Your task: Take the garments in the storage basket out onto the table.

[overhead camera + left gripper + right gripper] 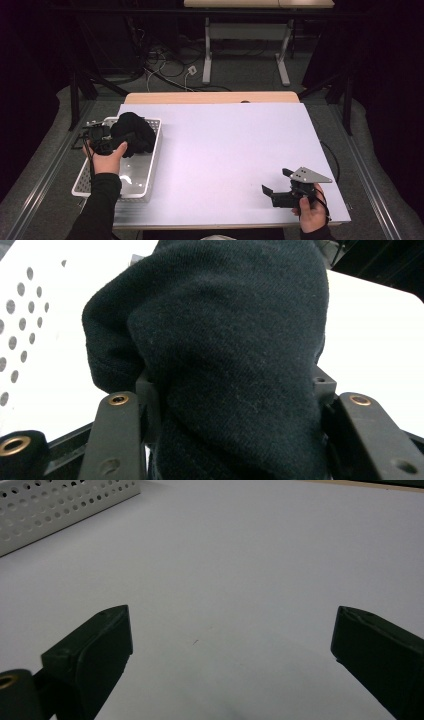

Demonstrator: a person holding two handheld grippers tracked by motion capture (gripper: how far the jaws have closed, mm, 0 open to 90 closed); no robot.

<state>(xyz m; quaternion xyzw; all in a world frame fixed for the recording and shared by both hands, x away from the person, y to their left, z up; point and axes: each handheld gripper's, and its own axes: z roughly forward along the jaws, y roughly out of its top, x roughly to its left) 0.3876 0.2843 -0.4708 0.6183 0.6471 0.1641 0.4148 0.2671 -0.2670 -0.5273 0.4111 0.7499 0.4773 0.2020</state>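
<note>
A bundle of black cloth (132,132) hangs over the far end of a white perforated basket (150,172) at the table's left. My left gripper (116,139) is shut on it; in the left gripper view the cloth (225,340) bulges between the two jaws and hides their tips (232,390). The basket's holed wall (20,305) lies behind it. My right gripper (275,180) rests low over the white table top near the front right corner. It is open, with bare table between its fingers (230,640).
The white table top (230,145) stretches between the basket and the right hand. In the right gripper view the basket wall (50,505) sits far off at upper left. Beyond the table's far edge are floor cables and another table's legs (207,60).
</note>
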